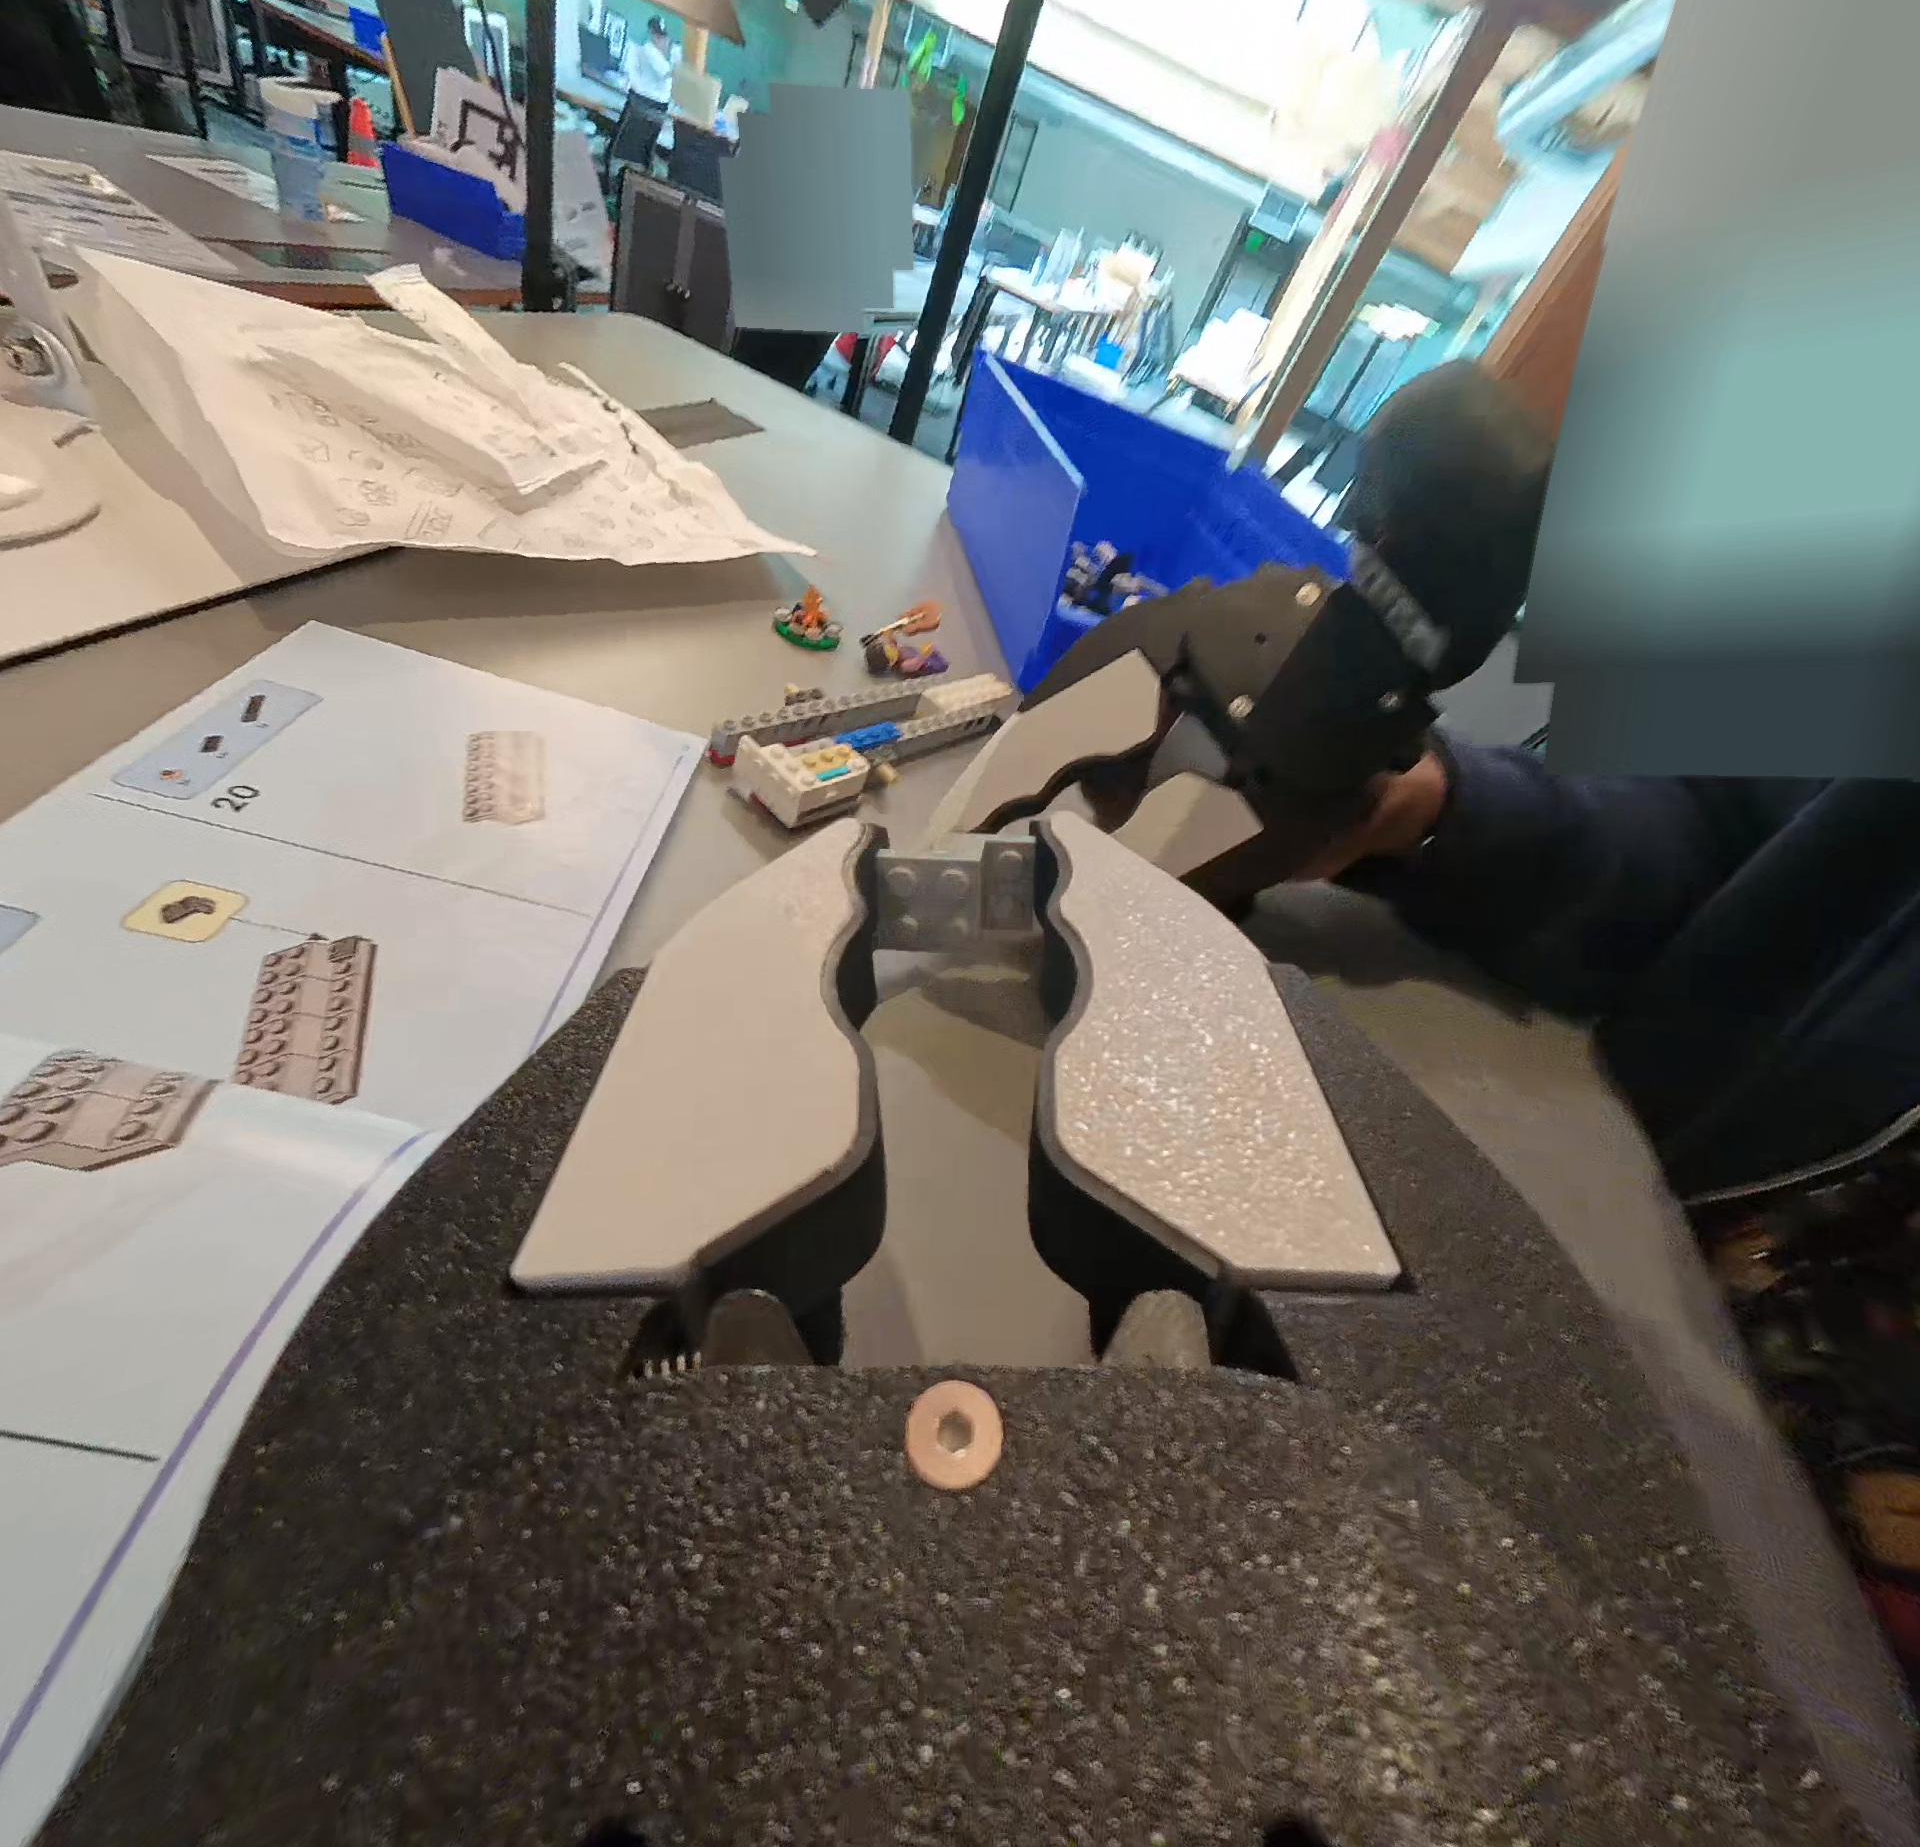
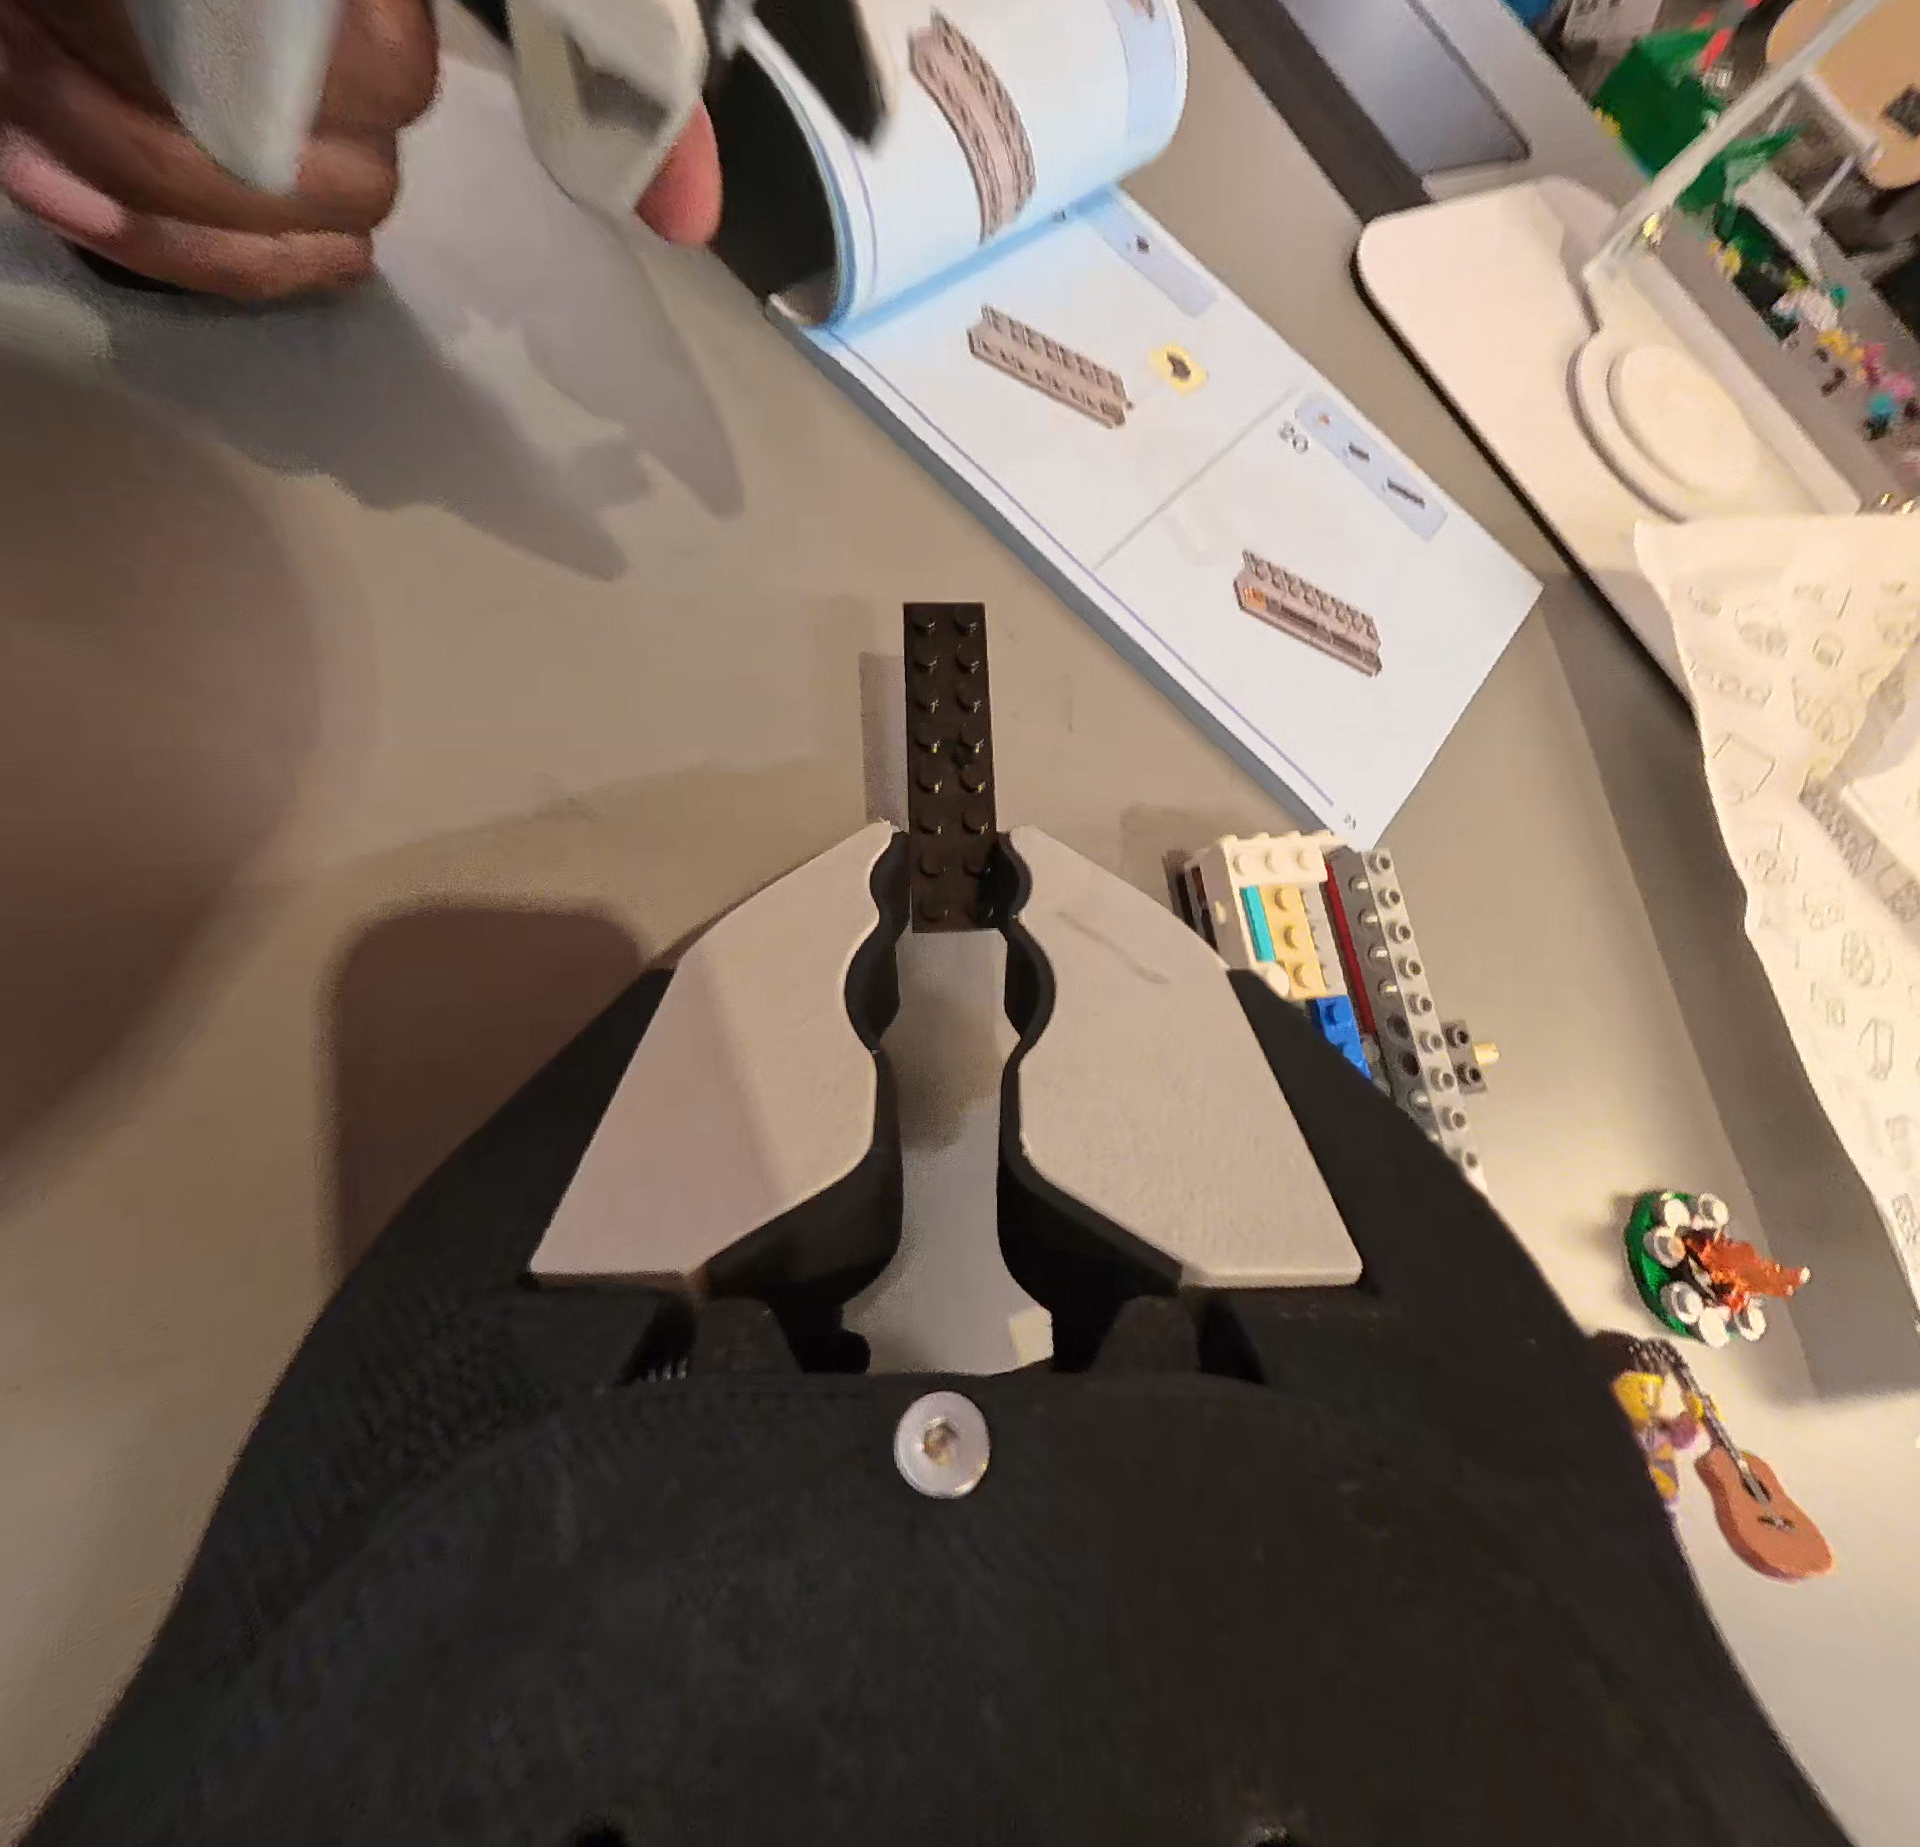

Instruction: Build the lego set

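In the left wrist view my left gripper [image 1: 951, 862] is shut on a small light grey studded plate piece [image 1: 940, 898]. Both fingertips press its sides and it sits a little above the grey table [image 1: 582, 623]. In the right wrist view my right gripper [image 2: 951, 852] is shut on the near end of a long black studded plate [image 2: 948, 717], which sticks out forward over the table. The right gripper's fingers [image 1: 1091, 727] also show in the left wrist view, just behind the grey piece. The left gripper [image 2: 623, 62] and a hand show blurred at the top left of the right wrist view.
An open instruction booklet [image 1: 312, 862] [image 2: 1195, 509] lies to the left. A partly built white and grey brick model [image 1: 831, 748] [image 2: 1340, 945], a small campfire piece [image 2: 1704, 1267] and a figure with a guitar [image 2: 1725, 1485] lie nearby. A blue bin [image 1: 1039, 509] and crumpled white paper [image 1: 416, 426] stand farther back. Across from one pair of fingers to the other is roughly 10 cm.
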